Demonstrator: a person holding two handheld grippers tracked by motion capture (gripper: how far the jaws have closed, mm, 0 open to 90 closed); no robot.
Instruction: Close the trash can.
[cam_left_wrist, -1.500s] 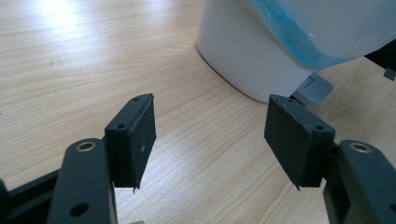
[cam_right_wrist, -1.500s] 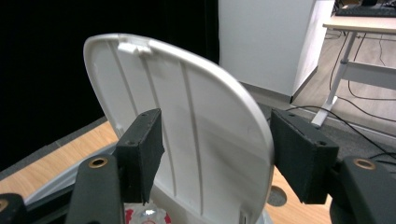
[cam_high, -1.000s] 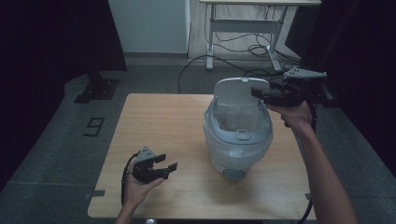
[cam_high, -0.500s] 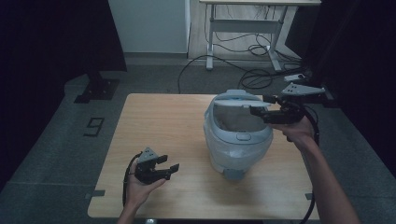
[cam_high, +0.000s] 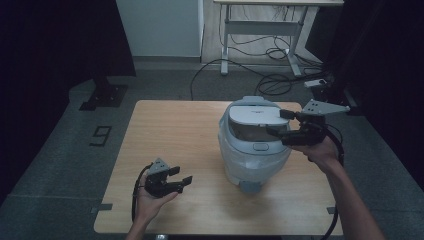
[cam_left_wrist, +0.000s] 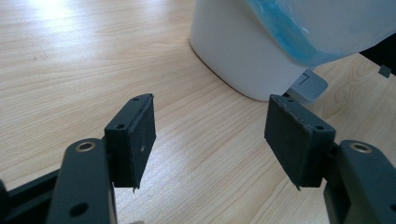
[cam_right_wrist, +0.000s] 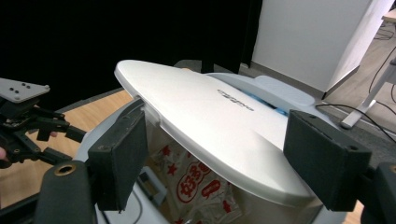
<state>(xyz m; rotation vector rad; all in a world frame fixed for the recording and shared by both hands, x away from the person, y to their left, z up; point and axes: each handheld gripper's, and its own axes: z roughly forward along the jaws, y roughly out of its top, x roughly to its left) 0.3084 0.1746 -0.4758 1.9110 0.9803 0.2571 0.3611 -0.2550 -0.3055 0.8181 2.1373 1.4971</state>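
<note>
1. Dim room, dark curtains left and right, cables and a desk frame on the grey floor at the top of the high view; the pale wooden tabletop (cam_high: 180, 135) sits mid-frame.

2. Thing in play: a white plastic pedal bin with a blue liner bag (cam_high: 254, 150), right of centre on the tabletop. Its white domed hinged lid (cam_right_wrist: 210, 116) is half raised; printed wrappers show inside beneath it in the right gripper view.

3. Right tongs (cam_high: 281, 123) are level with the lid's right edge, right of centre in the high view. Jaws are apart, one either side of the lid's rim, not clamped on it. Whether a pad touches the lid I cannot tell.

4. Left tongs (cam_high: 186, 177) are in the lower left, held low over the tabletop, well apart from the bin; jaws spread, nothing between them. The bin's grey foot pedal (cam_left_wrist: 308, 87) lies ahead of them.

5. Judgement: the step is moving the lid on its hinge. To do it well:
   - bear on the rim near its free edge, away from the hinge;
   - follow the lid's arc, not a straight line;
   - go slowly, since the light bin may slide or tip;
   - bring the left tongs against the bin wall if it shifts.
</note>
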